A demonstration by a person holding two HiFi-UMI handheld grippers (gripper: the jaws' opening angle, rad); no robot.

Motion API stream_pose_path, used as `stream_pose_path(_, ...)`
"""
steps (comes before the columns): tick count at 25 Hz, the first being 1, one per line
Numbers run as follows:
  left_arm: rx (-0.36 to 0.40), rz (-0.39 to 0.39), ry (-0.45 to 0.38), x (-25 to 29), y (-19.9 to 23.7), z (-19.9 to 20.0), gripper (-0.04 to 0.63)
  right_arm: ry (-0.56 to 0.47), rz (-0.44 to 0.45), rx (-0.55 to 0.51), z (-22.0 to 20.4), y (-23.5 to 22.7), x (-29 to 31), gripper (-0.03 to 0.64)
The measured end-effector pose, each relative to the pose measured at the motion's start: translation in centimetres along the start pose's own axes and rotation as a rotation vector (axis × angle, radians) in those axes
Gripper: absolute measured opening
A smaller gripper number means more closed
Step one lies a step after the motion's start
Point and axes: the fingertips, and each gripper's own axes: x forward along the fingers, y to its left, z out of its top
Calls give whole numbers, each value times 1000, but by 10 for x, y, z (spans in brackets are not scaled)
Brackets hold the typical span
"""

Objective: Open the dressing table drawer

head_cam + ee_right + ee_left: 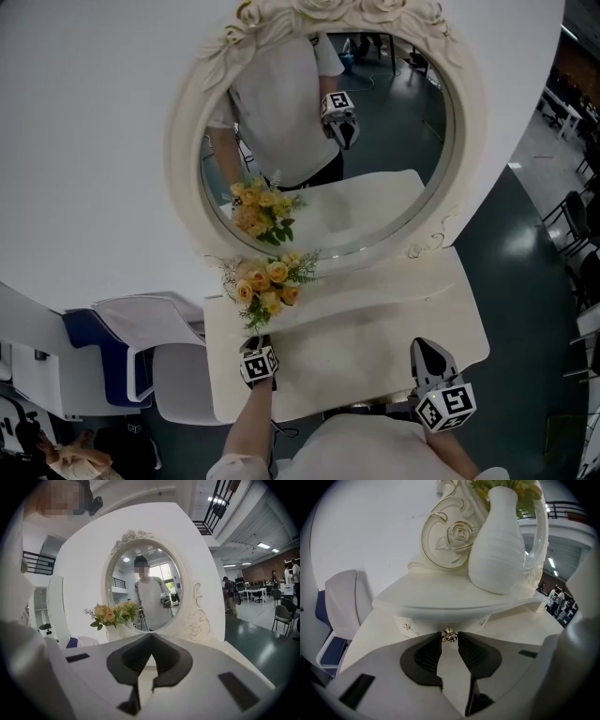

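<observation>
My left tongs (449, 637) are narrowed on the small gold knob (449, 634) of the drawer (425, 624), one ribbed pad against each side of it. The drawer front sits low at the left of the dressing table (375, 349), tucked under the lip of the raised shelf (454, 603), and it looks pushed in. My right tongs (151, 636) are off to the other side, above the table's front right corner, with the tips together and nothing between them.

On the shelf just above the knob stands a white ribbed vase (497, 550), holding yellow and peach flowers (267, 286). Behind the vase rises the round mirror (375, 122) in its carved cream frame (187, 141), with a rose scroll at the foot. The glass gives back the flowers and a person in a white shirt. To the left of the table stands a pale chair (342, 602).
</observation>
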Motion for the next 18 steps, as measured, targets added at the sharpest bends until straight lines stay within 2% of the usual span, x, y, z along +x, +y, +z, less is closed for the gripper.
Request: stream_pose_path(18, -4, 28, 13, -7, -2, -9, 118, -7, 10, 4, 1, -1, -4, 9)
